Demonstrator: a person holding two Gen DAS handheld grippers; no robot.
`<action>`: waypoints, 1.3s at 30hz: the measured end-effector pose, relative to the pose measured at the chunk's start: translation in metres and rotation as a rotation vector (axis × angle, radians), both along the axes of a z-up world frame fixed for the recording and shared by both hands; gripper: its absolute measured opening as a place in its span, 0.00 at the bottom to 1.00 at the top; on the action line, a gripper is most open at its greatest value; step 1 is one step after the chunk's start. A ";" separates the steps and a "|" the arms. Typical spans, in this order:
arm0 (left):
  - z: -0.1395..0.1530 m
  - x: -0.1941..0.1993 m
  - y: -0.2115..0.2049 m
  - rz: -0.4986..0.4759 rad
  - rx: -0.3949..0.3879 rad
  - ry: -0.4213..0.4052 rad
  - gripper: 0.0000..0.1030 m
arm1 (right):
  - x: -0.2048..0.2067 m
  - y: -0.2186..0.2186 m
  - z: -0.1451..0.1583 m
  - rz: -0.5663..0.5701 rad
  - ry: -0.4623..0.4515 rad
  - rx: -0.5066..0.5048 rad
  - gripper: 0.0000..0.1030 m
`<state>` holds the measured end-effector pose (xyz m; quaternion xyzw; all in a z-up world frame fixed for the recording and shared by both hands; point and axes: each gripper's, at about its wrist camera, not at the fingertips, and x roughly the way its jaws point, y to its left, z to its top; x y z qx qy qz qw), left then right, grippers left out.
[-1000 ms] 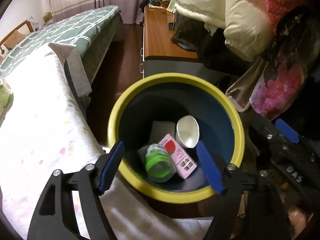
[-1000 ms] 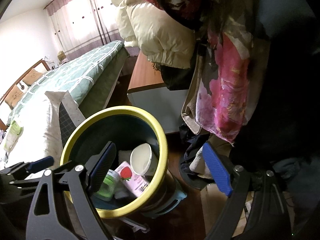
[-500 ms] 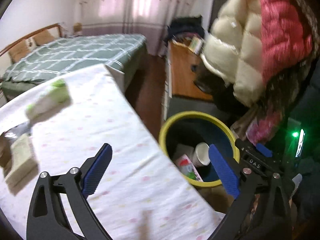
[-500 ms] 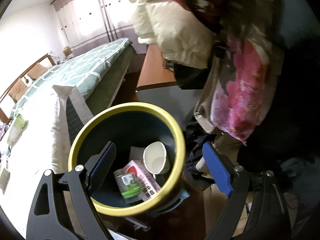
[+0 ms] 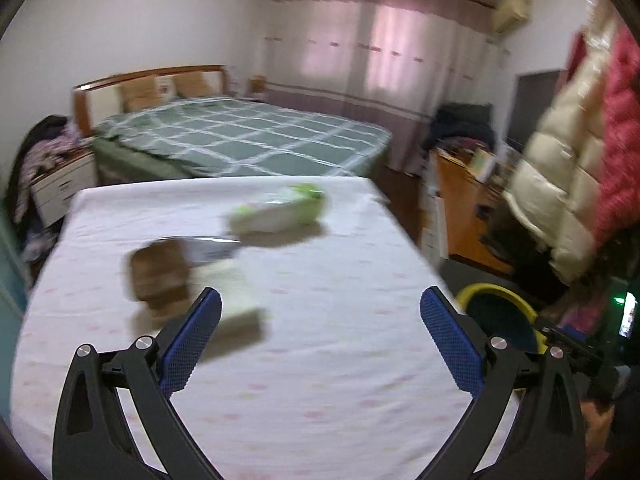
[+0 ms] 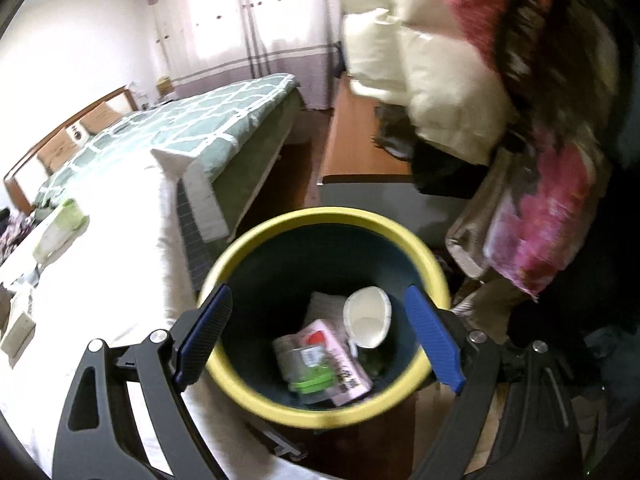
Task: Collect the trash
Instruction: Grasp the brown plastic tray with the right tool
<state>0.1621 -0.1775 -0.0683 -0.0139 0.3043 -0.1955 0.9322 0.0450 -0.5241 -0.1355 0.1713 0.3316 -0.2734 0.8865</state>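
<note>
1. The left gripper (image 5: 320,344) hangs over the table (image 5: 340,400), its blue fingers (image 5: 188,344) spread wide with nothing between them.
2. The table wears a white cloth with faint pink dots.
3. Three pieces of trash lie on it ahead of the left gripper, all blurred: a green-and-white packet (image 5: 280,212) farthest off, a brown packet (image 5: 160,276) nearer and to the left, and a pale box (image 5: 232,292) just beside the brown one, partly behind the left finger.
4. A silvery wrapper (image 5: 212,250) shows between the brown packet and the green-and-white one; whether it belongs to either I cannot tell.
5. The right gripper (image 6: 320,336) hovers over the bin (image 6: 248,384), fingers (image 6: 434,340) released and empty.
6. The bin, yellow-rimmed and dark inside, stands just off the table's right edge.
7. Inside it lie a white cup (image 6: 368,316) on its side, a pink carton (image 6: 344,364), a clear bottle (image 6: 304,364) with a green cap resting on the carton, and something white (image 6: 326,308) beneath.
8. A green checked bed (image 5: 248,136) stands beyond the table.
</note>
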 end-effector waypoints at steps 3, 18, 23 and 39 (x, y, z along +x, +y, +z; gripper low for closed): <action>-0.008 0.013 0.049 0.108 0.014 0.001 0.95 | 0.021 0.026 0.004 0.064 0.004 -0.010 0.81; -0.045 0.051 0.225 0.537 0.173 -0.037 0.95 | 0.119 0.229 0.035 0.609 -0.031 -0.038 0.81; -0.060 0.054 0.246 0.593 0.207 -0.006 0.95 | 0.142 0.289 0.040 0.780 -0.043 -0.017 0.82; -0.067 0.058 0.250 0.612 0.160 0.019 0.95 | 0.226 0.368 0.020 0.884 0.032 -0.021 0.88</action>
